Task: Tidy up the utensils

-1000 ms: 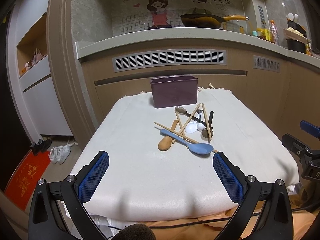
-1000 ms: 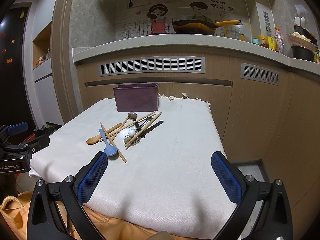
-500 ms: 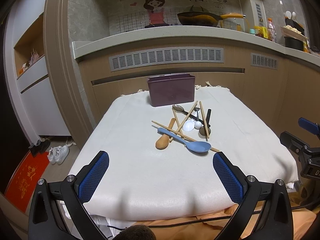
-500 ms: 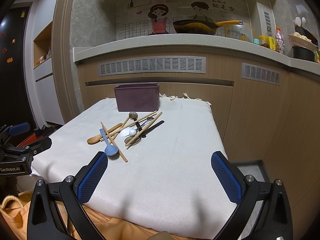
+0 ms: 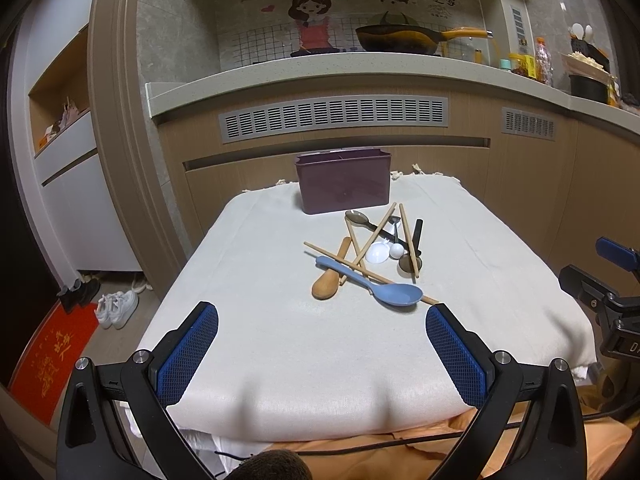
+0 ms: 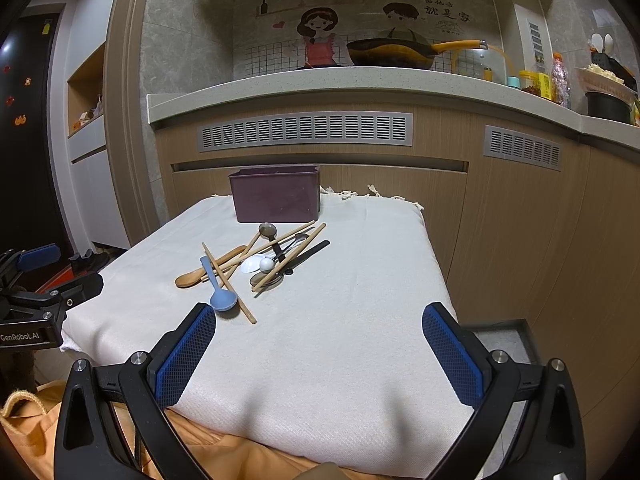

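Note:
A loose pile of utensils lies on the white cloth-covered table (image 5: pixel 260 344): a blue spoon (image 5: pixel 384 288), a wooden spoon (image 5: pixel 330 282), wooden chopsticks (image 5: pixel 374 234), white spoons (image 5: pixel 378 252) and dark metal spoons (image 5: pixel 410 260). The pile also shows in the right wrist view, with the blue spoon (image 6: pixel 222 294) nearest. A dark purple holder box (image 5: pixel 343 182) stands behind the pile. My left gripper (image 5: pixel 320 332) is open and empty, short of the pile. My right gripper (image 6: pixel 318 330) is open and empty at the table's front right.
A kitchen counter (image 5: pixel 360 68) with a wok (image 5: pixel 400 38) runs behind the table. Wooden cabinet fronts (image 6: pixel 520 220) stand to the right. Shoes (image 5: pixel 116 308) and a red mat (image 5: pixel 48 356) lie on the floor at the left. Orange fabric (image 6: pixel 224 452) hangs below the table's front.
Both grippers have moved slightly forward and lower towards the table. The utensils and the box have not moved. Both stay open.

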Tool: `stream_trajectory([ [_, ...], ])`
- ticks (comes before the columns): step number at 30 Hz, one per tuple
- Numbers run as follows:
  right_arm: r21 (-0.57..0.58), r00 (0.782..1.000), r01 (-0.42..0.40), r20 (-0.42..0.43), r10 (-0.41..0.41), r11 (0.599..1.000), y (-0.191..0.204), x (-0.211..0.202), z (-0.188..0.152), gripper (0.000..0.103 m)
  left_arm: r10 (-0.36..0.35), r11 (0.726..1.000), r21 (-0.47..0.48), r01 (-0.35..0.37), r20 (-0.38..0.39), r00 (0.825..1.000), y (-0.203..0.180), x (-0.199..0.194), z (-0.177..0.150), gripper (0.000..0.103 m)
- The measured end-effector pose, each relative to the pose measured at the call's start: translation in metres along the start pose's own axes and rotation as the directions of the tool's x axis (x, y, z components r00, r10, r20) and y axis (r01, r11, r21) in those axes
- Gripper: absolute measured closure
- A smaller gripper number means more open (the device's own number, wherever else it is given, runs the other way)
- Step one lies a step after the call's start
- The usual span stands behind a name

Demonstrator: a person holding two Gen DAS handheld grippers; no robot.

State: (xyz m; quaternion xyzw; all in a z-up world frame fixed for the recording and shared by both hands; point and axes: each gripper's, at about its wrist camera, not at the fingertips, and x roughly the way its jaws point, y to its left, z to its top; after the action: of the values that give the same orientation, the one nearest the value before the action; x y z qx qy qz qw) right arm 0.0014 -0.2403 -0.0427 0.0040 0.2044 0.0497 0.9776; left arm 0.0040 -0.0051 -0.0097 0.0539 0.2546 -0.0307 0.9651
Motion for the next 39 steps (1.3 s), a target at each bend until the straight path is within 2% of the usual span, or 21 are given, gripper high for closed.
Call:
stream_trajectory([
  [17, -0.005, 1.000, -0.010, -0.004, 0.010, 1.000, 0.000, 0.001, 0.000, 0.000, 0.003, 1.000, -0.009, -0.003, -0.006, 1.000, 0.003, 0.001, 0.002, 0.000],
  [24, -0.028, 0.997, 0.020, 0.072, -0.018, 0.999, 0.001, 0.000, 0.015, 0.000, 0.002, 1.000, -0.014, -0.002, 0.006, 1.000, 0.007, 0.011, 0.013, 0.000],
  [32, -0.034, 0.994, 0.040, 0.101, -0.036, 0.999, -0.002, 0.024, 0.046, 0.000, -0.033, 0.999, -0.004, 0.033, -0.022, 0.999, 0.012, 0.046, 0.044, 0.000],
  [39, -0.074, 0.999, 0.026, 0.024, -0.024, 0.997, -0.002, 0.073, 0.066, 0.000, -0.114, 0.993, -0.025, 0.112, -0.079, 0.990, 0.015, 0.102, 0.068, 0.000],
])
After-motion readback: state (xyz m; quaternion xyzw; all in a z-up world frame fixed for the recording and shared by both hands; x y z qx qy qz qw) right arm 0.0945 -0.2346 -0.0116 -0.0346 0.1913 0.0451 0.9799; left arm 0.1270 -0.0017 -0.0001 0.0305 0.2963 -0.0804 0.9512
